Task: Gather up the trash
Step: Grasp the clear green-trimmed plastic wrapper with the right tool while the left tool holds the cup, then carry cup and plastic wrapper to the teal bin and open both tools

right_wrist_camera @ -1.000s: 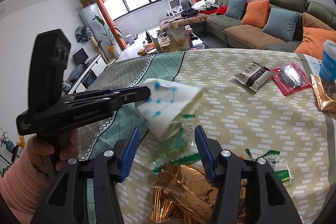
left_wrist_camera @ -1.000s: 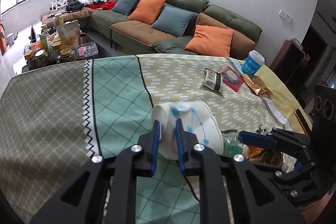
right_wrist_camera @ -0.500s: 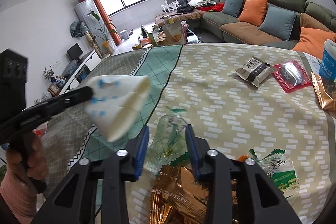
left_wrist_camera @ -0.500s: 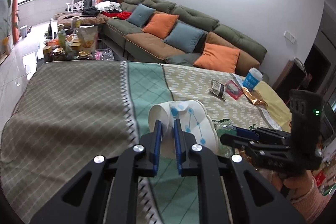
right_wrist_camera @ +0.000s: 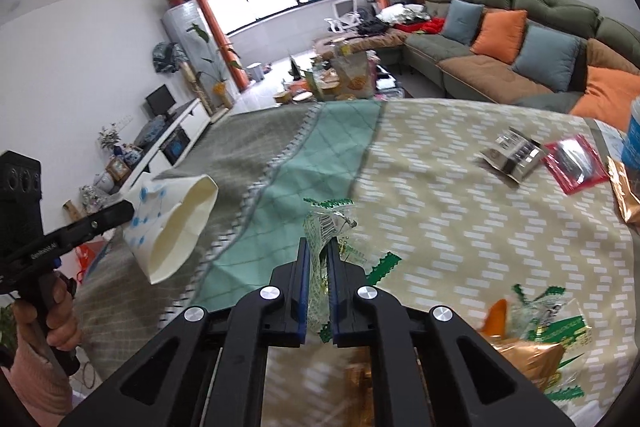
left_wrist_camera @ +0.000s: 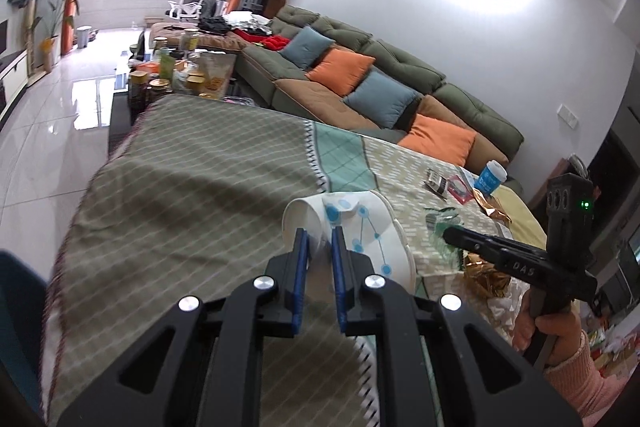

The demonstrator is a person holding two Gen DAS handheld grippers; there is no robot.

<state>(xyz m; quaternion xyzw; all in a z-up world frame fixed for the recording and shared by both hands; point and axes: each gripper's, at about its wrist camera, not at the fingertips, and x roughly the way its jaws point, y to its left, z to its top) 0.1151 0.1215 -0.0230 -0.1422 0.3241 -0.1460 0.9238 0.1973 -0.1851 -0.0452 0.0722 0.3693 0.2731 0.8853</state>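
Behind the table [left_wrist_camera: 192,163] stands a long green sofa [left_wrist_camera: 400,67] with orange and blue cushions. Above the patterned cloth, the left gripper [left_wrist_camera: 318,243] has its jaws clamped on the wall of a white paper cup [left_wrist_camera: 360,227] with blue dots. The right gripper [right_wrist_camera: 317,255] has just been closing its jaws, which now pinch a clear green wrapper [right_wrist_camera: 326,227]. More wrappers [right_wrist_camera: 536,327] lie near it on the table.

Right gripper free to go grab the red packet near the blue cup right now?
Probably not yet. The right gripper has just closed on a clear green wrapper, so its fingers are occupied. The red packet lies unobstructed on the tablecloth further ahead.
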